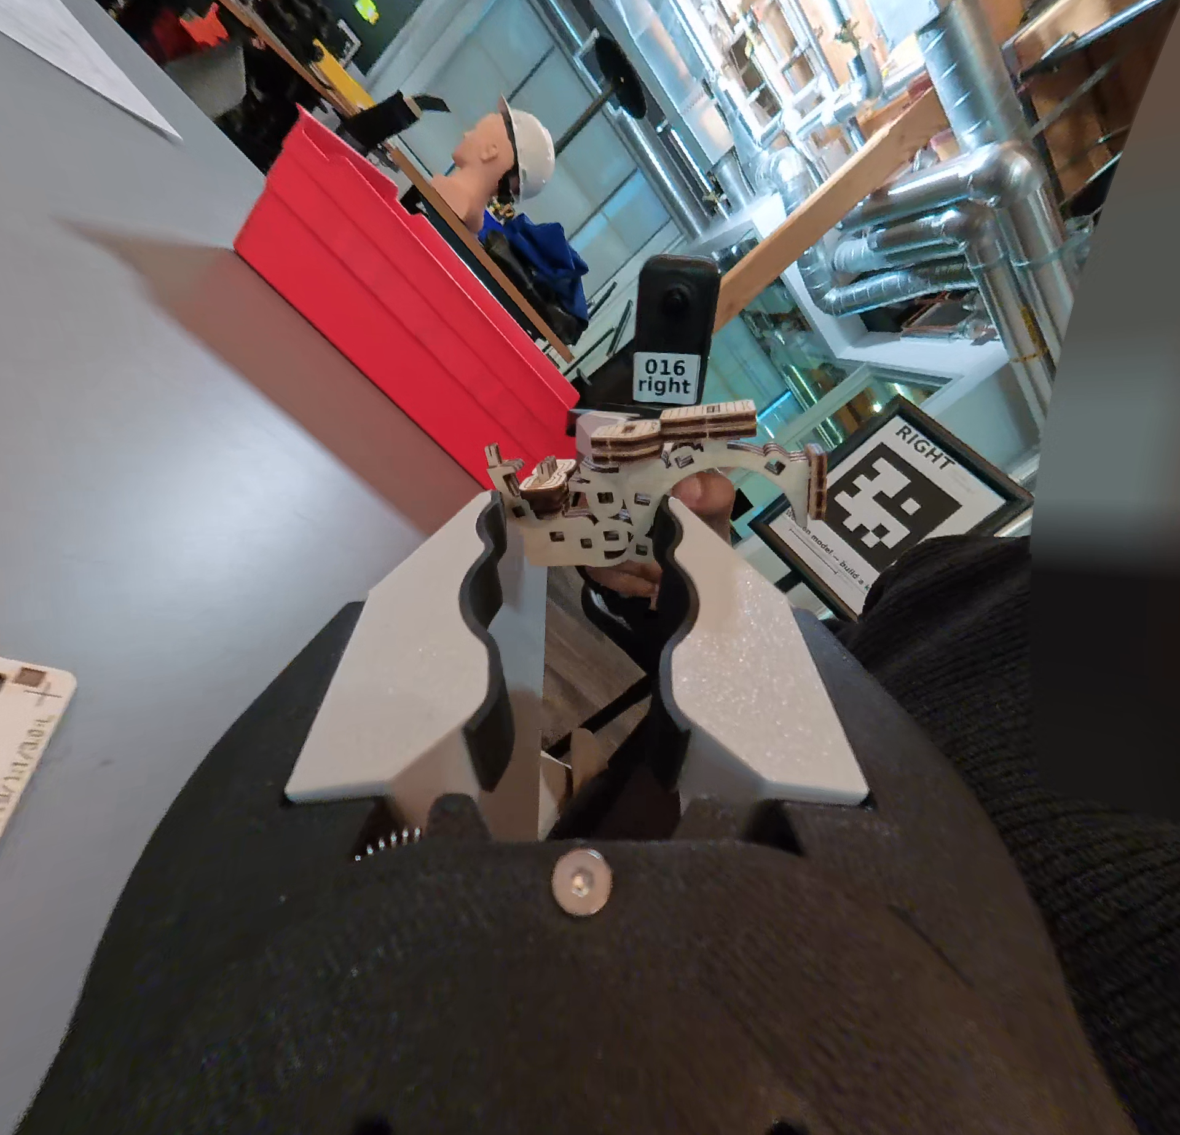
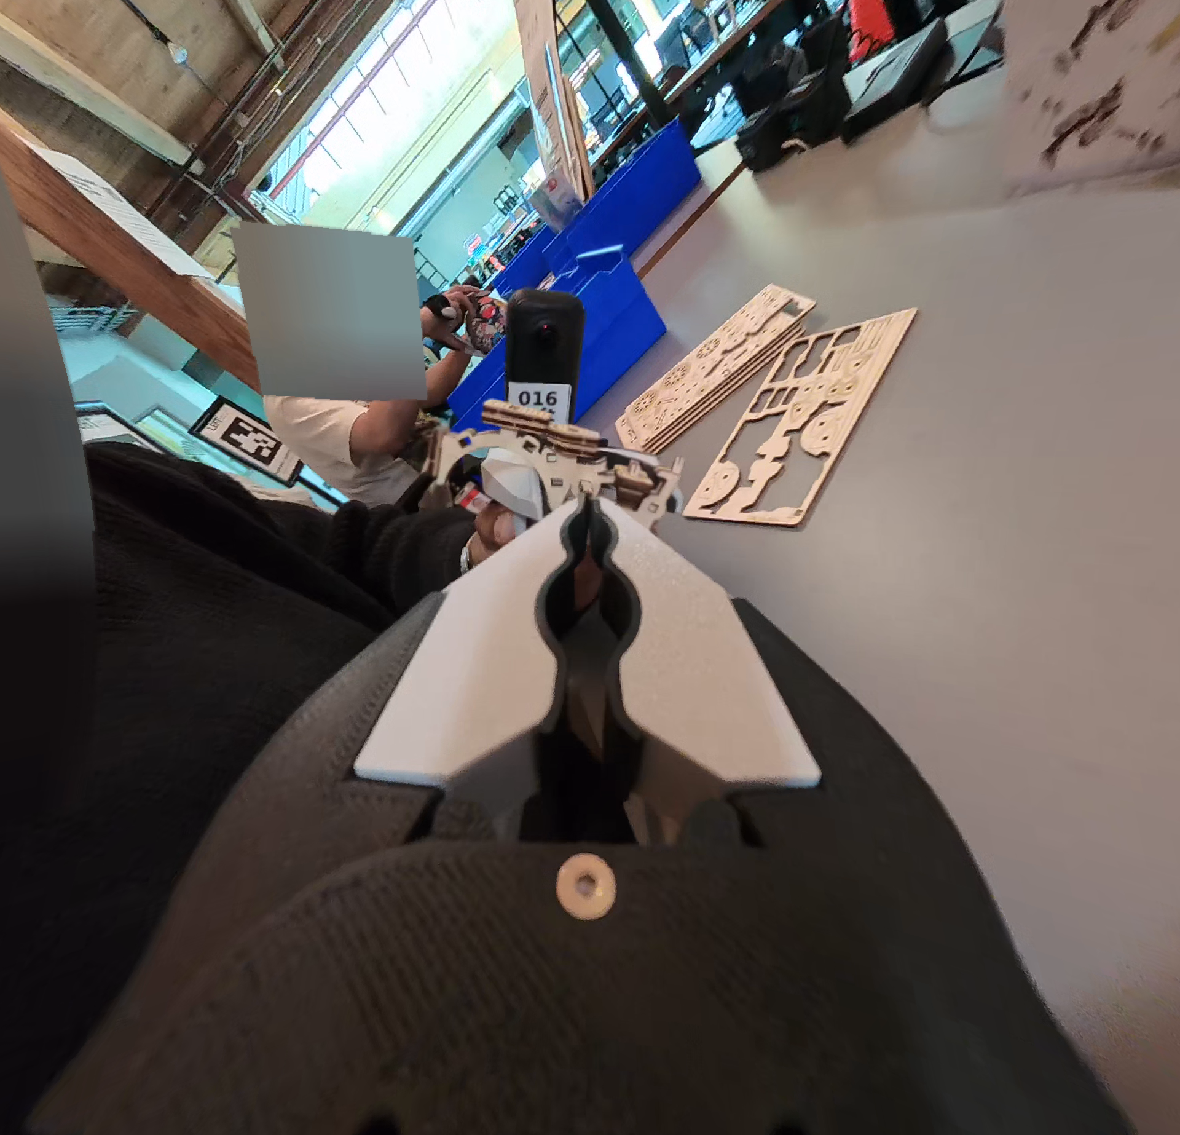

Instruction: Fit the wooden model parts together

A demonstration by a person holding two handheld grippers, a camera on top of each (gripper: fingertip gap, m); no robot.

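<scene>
white label [image 1: 666, 374] on camera

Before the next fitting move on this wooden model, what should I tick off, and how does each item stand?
1. Right gripper shut on the model: ok.
2. Left gripper gripping the model: not ok, fingers apart.
3. Model clear of the table: ok, held in the air.
4. Spare part sheets lying flat nearby: ok.
5. Piece to add in hand: cannot tell.

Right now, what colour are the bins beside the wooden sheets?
Blue bins, clearest in the right wrist view.
</scene>
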